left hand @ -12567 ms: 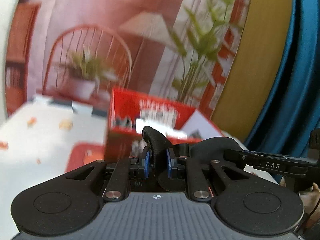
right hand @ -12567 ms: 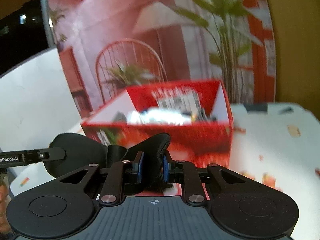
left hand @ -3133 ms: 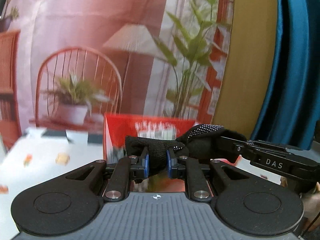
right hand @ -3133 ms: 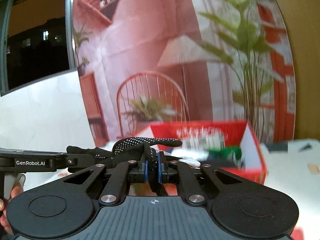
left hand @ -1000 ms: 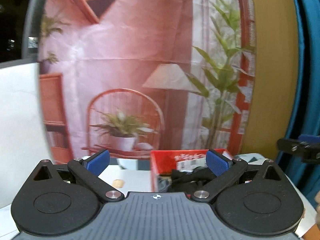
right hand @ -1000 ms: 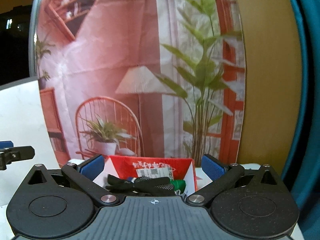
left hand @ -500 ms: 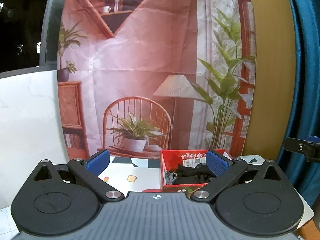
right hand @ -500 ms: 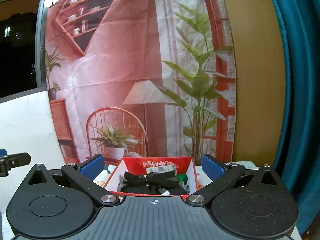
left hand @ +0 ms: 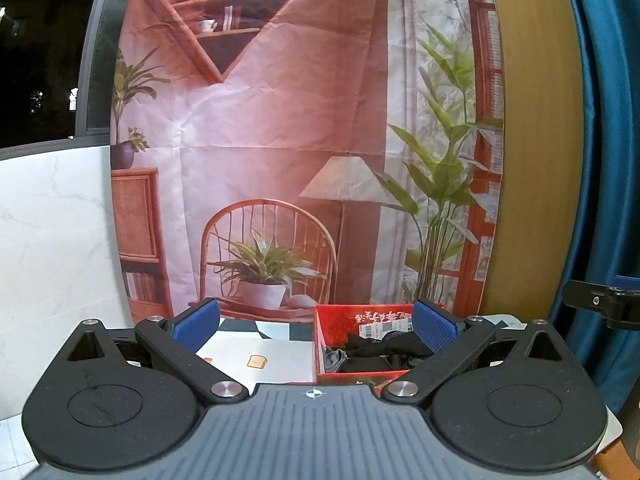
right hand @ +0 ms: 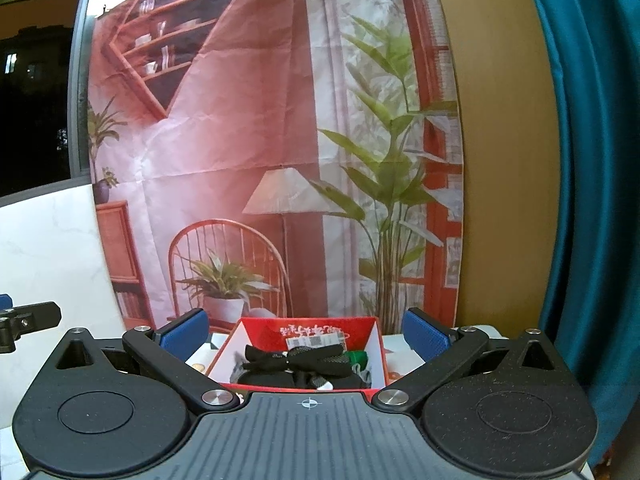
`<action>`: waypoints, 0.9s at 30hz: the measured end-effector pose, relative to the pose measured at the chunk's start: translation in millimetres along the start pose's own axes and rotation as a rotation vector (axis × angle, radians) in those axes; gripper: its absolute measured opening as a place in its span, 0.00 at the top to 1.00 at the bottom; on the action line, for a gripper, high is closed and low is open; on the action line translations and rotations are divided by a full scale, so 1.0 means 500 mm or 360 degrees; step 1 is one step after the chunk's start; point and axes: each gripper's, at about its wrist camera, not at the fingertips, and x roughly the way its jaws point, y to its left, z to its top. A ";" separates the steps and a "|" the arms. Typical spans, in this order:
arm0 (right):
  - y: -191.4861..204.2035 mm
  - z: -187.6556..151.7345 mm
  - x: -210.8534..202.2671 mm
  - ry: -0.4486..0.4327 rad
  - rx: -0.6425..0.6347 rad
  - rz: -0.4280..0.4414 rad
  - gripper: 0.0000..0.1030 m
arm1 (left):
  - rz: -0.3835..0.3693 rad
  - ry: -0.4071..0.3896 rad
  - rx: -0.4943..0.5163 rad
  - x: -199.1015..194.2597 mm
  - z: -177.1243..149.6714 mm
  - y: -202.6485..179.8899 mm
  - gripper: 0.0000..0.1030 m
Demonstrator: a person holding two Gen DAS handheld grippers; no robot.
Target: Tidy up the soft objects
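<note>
Both cams sit on the back of their hand-held gripper, looking forward along the two spread fingers, roughly level, slightly down onto the table (left hand: 276, 354).

Left wrist view: left hand-held gripper (left hand: 316, 322) fills the lower frame; red box (left hand: 352, 316) sits right of centre, partly behind the right finger. Right hand-held gripper's tip pokes in at the right edge.

Right wrist view: right hand-held gripper (right hand: 306, 334) in the lower frame; red box (right hand: 308, 326) dead centre between the fingers, looks a bit nearer. Left hand-held gripper's tip shows at the left edge.

Shared: box, printed backdrop (left hand: 280, 128), white panel lower left, blue curtain (right hand: 592, 160) on the right.
</note>
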 end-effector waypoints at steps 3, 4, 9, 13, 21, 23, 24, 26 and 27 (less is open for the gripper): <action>-0.001 0.001 0.001 0.0001 -0.0003 -0.0004 0.00 | 0.0003 0.0005 0.0000 0.000 0.000 0.001 0.00; -0.001 0.001 0.001 0.0001 -0.0001 -0.0003 0.00 | 0.0004 0.0007 0.0002 0.000 0.000 0.000 0.00; -0.002 -0.001 0.002 0.0009 0.0001 -0.0009 0.00 | 0.0011 0.0015 0.0005 0.000 0.000 0.000 0.00; -0.003 -0.001 0.004 0.0010 -0.0003 -0.0018 0.00 | 0.0019 0.0021 0.0003 0.001 -0.001 0.000 0.00; -0.003 -0.004 0.011 0.0022 0.0000 -0.0043 0.00 | 0.0028 0.0033 0.0002 0.002 0.000 -0.001 0.00; 0.000 -0.004 0.011 0.0024 -0.0001 -0.0044 0.00 | 0.0029 0.0033 0.0001 0.002 0.001 -0.002 0.00; -0.001 -0.004 0.011 0.0023 0.0001 -0.0043 0.00 | 0.0028 0.0033 0.0001 0.002 0.001 -0.002 0.00; 0.000 -0.004 0.011 0.0023 0.0001 -0.0043 0.00 | 0.0029 0.0033 0.0001 0.002 0.001 -0.002 0.00; 0.000 -0.004 0.011 0.0022 0.0000 -0.0046 0.00 | 0.0029 0.0033 0.0001 0.002 0.000 -0.002 0.00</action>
